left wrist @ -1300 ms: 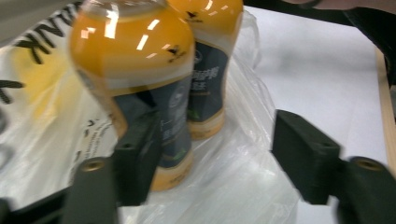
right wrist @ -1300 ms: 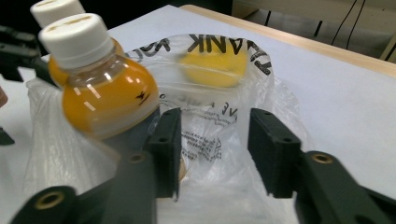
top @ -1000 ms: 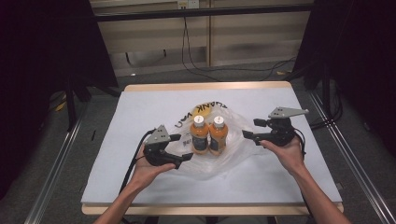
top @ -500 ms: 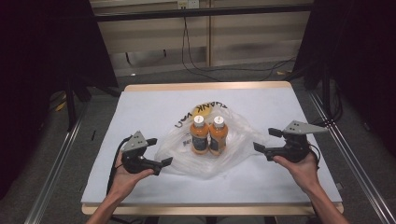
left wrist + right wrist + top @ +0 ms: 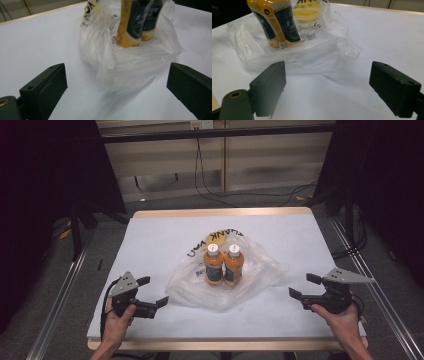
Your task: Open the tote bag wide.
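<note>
white table under dark surrounds. two orange bottles stand upright mid-table, touching, on an opened clear plastic bag flattened around them. left gripper and right gripper, jaws just opened wide and empty, sit well apart at near corners; bag seems released.

Black hand-style capital letters run along the edge of the clear plastic bag, beside a yellow round patch at its far side. In the high view they appear upside down and seem to spell "THANK YOU"; the word "THANK" is clearer than the rest. The two orange drink bottles standing in the bag wear dark labels with pale print. In the left gripper view and the right gripper view this print looks like small non-Latin characters, too blurred to read. No other writing can be read.
</note>
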Demonstrator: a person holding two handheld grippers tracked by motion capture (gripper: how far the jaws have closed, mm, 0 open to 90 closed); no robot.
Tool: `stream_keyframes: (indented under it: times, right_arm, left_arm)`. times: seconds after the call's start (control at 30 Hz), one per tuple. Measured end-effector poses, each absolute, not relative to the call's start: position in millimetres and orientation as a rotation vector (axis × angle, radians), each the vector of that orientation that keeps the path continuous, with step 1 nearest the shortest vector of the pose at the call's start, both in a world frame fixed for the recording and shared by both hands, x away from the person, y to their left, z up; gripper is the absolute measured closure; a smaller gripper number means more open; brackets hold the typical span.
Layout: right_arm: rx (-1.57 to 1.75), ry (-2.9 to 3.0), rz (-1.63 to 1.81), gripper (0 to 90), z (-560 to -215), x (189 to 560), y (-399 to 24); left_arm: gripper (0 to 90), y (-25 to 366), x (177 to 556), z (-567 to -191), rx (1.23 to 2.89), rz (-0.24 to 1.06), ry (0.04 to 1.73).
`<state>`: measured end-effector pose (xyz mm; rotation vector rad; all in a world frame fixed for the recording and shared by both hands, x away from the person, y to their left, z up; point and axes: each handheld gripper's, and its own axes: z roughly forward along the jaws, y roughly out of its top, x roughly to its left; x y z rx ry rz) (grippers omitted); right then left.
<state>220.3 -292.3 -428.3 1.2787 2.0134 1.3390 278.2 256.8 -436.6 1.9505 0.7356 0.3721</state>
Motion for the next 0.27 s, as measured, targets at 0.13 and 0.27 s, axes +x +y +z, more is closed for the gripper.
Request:
stream_keyframes:
  times: [0.13, 0.27]
  right_arm:
    - [1.294, 1.957, 1.361, 12.9, -432.3, 209.0, -300.4]
    - [1.321, 1.923, 1.368, 12.5, -435.0, 202.4, -306.6]
  left_arm:
    - [2.9, 267.8, 274.4, -442.5, 1.910, 0.386, 0.792]
    - [2.7, 278.3, 268.9, -447.3, 1.910, 0.406, 0.797]
